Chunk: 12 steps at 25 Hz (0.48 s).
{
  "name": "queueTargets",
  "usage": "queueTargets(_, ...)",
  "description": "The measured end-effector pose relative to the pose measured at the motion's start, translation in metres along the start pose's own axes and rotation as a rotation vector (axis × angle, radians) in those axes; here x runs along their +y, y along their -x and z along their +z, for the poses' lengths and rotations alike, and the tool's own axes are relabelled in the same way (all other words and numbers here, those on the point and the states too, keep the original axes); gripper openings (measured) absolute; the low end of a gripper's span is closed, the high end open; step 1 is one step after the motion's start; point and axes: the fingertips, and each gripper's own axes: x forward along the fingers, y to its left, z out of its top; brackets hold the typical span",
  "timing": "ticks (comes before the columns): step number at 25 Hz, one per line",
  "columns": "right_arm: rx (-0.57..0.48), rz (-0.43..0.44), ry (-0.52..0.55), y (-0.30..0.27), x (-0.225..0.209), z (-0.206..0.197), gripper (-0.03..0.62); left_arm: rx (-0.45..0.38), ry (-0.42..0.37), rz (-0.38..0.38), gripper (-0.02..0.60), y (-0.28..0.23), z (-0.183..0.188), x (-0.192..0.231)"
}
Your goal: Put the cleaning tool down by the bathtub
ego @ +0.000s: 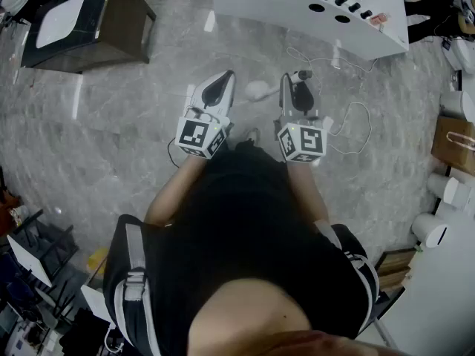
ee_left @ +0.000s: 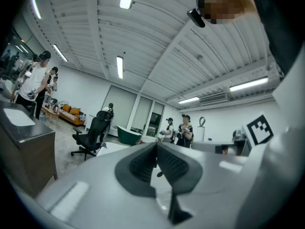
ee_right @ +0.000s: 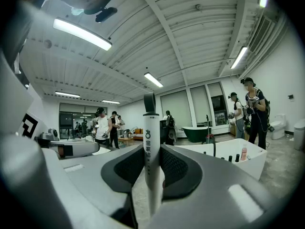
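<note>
My right gripper (ee_right: pixel 151 152) is shut on the cleaning tool (ee_right: pixel 151 128), a white handle with printed characters and a black loop at its tip. The handle runs up between the two pads. In the head view the right gripper (ego: pixel 291 89) points toward the white bathtub (ego: pixel 297 10), with the tool's tip (ego: pixel 300 75) just past the jaws. The bathtub (ee_right: pixel 224 159) lies ahead to the right, black taps on its rim. My left gripper (ego: pixel 221 86) hangs beside the right one. Its pads (ee_left: pixel 156 149) meet with nothing between them.
A dark cabinet with a white basin (ego: pixel 82 21) stands at the far left. Cables (ego: pixel 349 124) trail over the grey floor near the tub. White fixtures (ego: pixel 430 228) and a cardboard box (ego: pixel 453 143) line the right side. People (ee_right: pixel 250 113) and an office chair (ee_left: pixel 93 135) stand farther off.
</note>
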Motion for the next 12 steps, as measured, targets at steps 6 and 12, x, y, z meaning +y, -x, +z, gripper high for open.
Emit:
queueTargets(6,0.002,0.000,0.001,-0.004,0.007,-0.003,0.101,-0.006,0.001,-0.004,0.009,0.002,0.001,0.006)
queueTargets(12,0.010,0.000,0.009,-0.005,0.012,-0.004,0.101,-0.004,0.012,-0.007,0.009,0.004,0.001,0.009)
